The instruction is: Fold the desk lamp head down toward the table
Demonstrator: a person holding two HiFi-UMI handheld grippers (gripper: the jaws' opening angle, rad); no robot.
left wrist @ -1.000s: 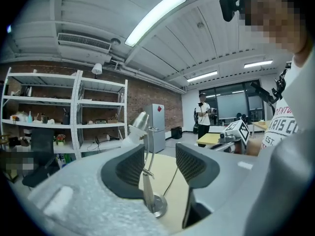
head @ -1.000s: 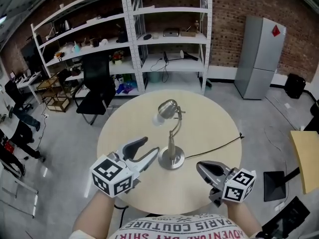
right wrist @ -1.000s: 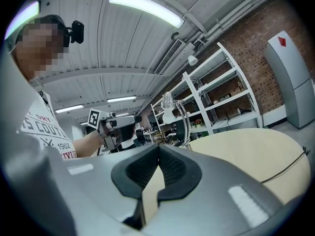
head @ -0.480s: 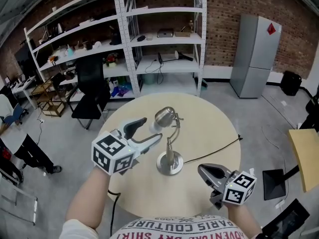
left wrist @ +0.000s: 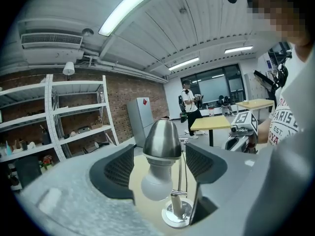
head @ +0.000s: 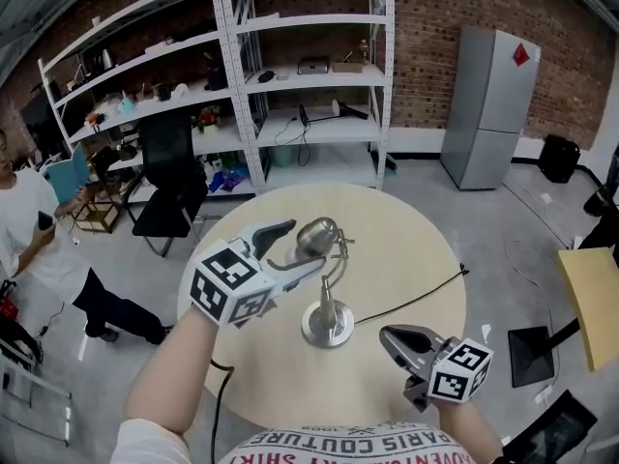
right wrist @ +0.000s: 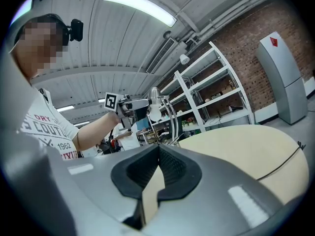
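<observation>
Metal lamp head (head: 316,235): above the round table's (head: 416,249) middle, raised on its stalk.
Left gripper (head: 302,246): jaws just been opening, wide either side of the head.
Right gripper (head: 389,335): closed, empty, near right.

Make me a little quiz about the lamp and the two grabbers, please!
1. True or false: the lamp head sits between the fingers of the left gripper.
2. The right gripper is: A wide open, B shut and empty, C holding the cord.
3. Fill in: the lamp base stands on the round ____.
Key: 1 true; those fingers have just been opening, with the head between them. 2 B. 3 table.
</observation>
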